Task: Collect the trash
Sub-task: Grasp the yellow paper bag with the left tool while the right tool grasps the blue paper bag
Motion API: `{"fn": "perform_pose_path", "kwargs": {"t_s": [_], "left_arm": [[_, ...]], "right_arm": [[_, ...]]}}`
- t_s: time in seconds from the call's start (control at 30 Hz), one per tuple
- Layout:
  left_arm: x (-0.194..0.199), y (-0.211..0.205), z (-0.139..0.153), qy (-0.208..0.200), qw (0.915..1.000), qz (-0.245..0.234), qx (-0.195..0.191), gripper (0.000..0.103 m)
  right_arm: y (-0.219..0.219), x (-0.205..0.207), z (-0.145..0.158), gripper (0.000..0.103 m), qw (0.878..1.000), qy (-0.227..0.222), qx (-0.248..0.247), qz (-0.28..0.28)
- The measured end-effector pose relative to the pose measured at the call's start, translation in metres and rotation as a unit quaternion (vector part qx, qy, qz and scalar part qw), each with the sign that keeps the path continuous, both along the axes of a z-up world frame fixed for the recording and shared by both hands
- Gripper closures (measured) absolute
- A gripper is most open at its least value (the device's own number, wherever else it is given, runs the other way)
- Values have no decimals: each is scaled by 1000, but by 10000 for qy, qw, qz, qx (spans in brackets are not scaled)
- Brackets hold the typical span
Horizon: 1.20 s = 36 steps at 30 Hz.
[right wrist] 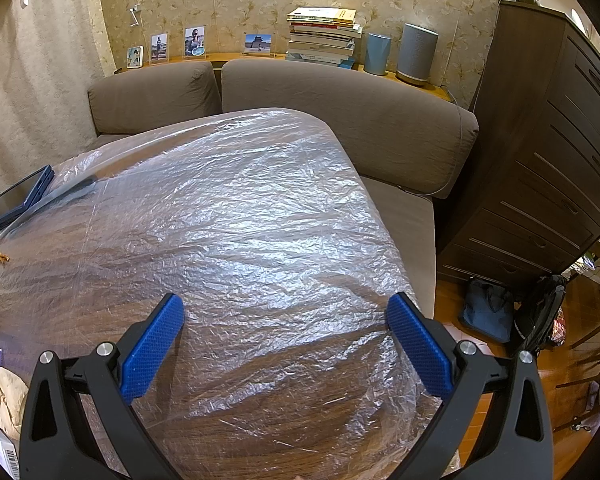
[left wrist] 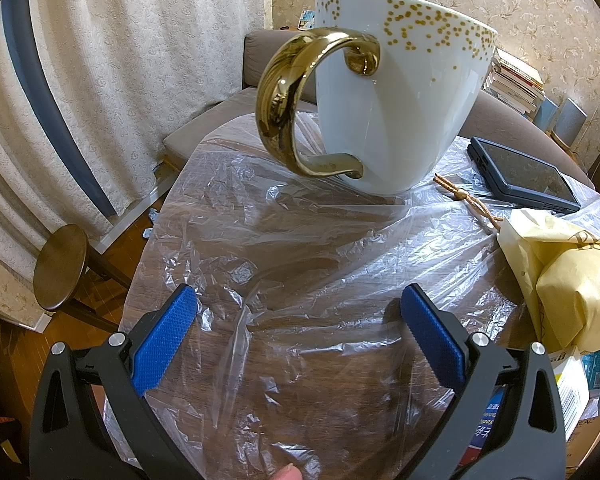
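Observation:
My left gripper (left wrist: 298, 300) is open and empty above a round wooden table (left wrist: 300, 380) covered in clear plastic sheeting. A yellow paper bag (left wrist: 568, 280) lies crumpled at the right of the left wrist view, with a brown string (left wrist: 468, 198) beside it. A large white cup (left wrist: 392, 92) with gold dots and a gold handle stands ahead of the left gripper. My right gripper (right wrist: 284, 308) is open and empty over the plastic-covered table (right wrist: 240, 220). A crumpled beige wrapper (right wrist: 8, 400) lies at the lower left edge of the right wrist view.
A dark tablet (left wrist: 520, 172) lies right of the cup; it also shows in the right wrist view (right wrist: 18, 196). A brown sofa (right wrist: 340, 120) runs behind the table. A wooden stool (left wrist: 60, 268) stands at the left. A dark dresser (right wrist: 548, 140) stands at the right, bags (right wrist: 488, 308) at its foot.

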<state>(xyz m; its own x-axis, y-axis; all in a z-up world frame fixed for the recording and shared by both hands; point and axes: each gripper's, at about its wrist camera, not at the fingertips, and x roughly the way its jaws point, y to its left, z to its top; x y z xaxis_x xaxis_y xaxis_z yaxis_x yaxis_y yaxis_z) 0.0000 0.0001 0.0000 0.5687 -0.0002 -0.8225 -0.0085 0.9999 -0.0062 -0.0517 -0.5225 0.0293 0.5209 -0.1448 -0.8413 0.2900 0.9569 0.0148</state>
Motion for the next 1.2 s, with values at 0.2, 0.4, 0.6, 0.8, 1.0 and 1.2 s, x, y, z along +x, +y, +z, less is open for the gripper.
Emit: {"fn": "perform_pose_path", "kwargs": {"t_s": [0.2, 0.4, 0.6, 0.8, 1.0, 1.2], "left_arm": [[-1, 0, 1, 18, 9999, -125, 3, 1], [-29, 8, 47, -370, 9983, -417, -179, 1], [-49, -35, 98, -315, 9766, -1895, -964, 1], [-45, -91, 84, 227, 9579, -2756, -770, 1], [-10, -111, 61, 804, 9490, -2867, -1040, 1], [11, -117, 46, 1170, 9471, -2773, -1110, 1]], "right_arm": [[4, 1, 1, 4, 9999, 144, 3, 70], [30, -28, 68, 4, 9967, -542, -451, 391], [114, -31, 122, 4, 9729, -1026, 550, 1998], [197, -2, 96, 4, 9349, -361, 1647, 3124], [234, 24, 57, 4, 9184, 249, 2181, 3291], [247, 36, 43, 4, 9185, 400, 2195, 3266]]}}
